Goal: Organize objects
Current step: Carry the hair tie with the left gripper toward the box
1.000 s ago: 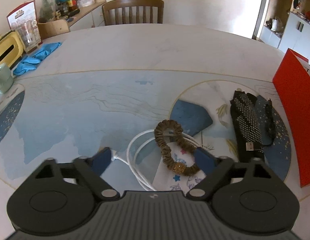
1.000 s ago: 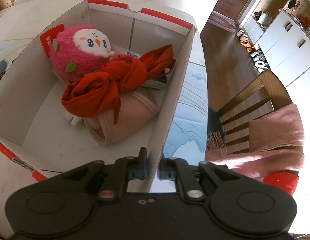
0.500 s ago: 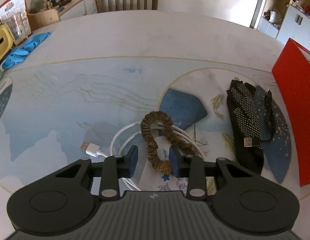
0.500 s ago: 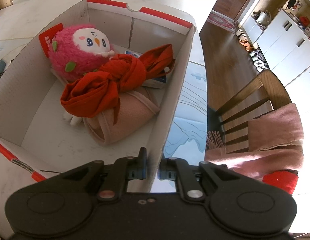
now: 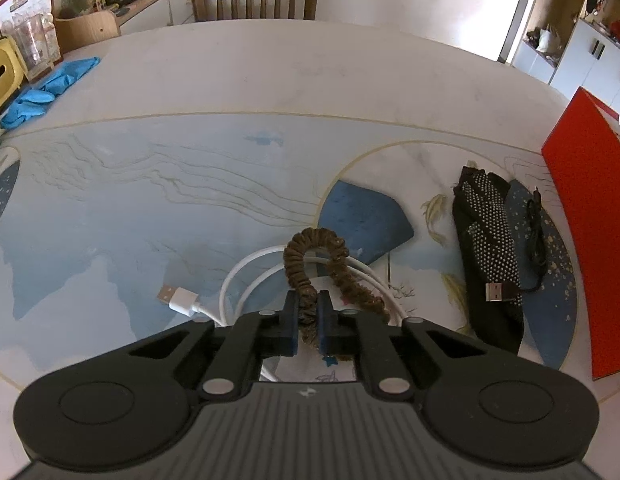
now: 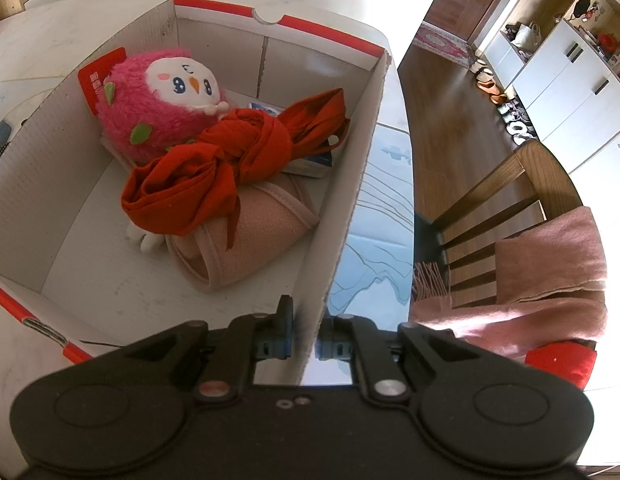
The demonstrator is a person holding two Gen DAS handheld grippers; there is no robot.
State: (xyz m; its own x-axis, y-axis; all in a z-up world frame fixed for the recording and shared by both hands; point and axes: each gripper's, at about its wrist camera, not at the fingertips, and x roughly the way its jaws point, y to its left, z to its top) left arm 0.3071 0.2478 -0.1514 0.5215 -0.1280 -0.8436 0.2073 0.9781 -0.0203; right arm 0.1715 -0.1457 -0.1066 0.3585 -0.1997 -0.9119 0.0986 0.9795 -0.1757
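The left gripper (image 5: 307, 316) is pressing its two blue pads together on the near end of a brown scrunchie (image 5: 330, 270), with the ruffled fabric pinched tight between them. The scrunchie is lying on the table (image 5: 269, 80) as a stretched loop, its long axis running away from the gripper toward the far side of the table, the rounded bend pointing away and a little to the right. Its right-hand strand is trailing back toward the gripper and slipping under the right finger. It is resting on top of a coiled white USB cable (image 5: 245, 280), whose plug (image 5: 177, 298) is pointing off to the left, just beside the gripper's left finger.

To the right, a black glove with white dots (image 5: 490, 248) is lying lengthwise, its long axis also running near to far, with a thin black cable (image 5: 536, 240) along its right side and that cable's metal plug resting on the glove's near end. Further right, the red outer wall of a cardboard box (image 5: 582, 240) is standing at the table's edge.

The right gripper (image 6: 305, 344) is clamping the near end of the box's right wall (image 6: 350, 184), one finger inside and one outside. Inside the box, a pink plush toy (image 6: 161, 116) is sitting at the back, facing up, a knotted red cloth (image 6: 225, 164) is lying diagonally across it, and a folded pink cloth (image 6: 245, 240) is sitting underneath, nearer the gripper.

Blue gloves (image 5: 45, 88) are lying at the far left of the table.
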